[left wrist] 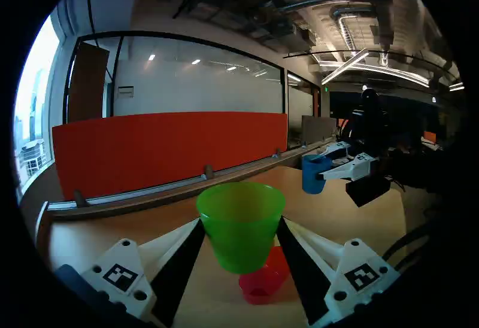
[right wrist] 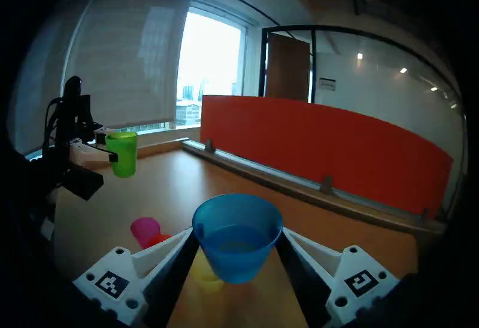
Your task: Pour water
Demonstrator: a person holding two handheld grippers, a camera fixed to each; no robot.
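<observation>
wooden desk (right wrist: 179,184), pink cup (right wrist: 145,230), yellow cup (right wrist: 203,273)

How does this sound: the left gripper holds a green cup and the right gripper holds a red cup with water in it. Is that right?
Not quite. The right gripper holds a blue cup, not a red one, as the right gripper view shows. The rest stands: the left gripper holds a green cup, and the blue cup has water in it.

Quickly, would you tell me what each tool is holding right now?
Left tool: shut on the green cup.
Right tool: shut on the blue cup.
</observation>
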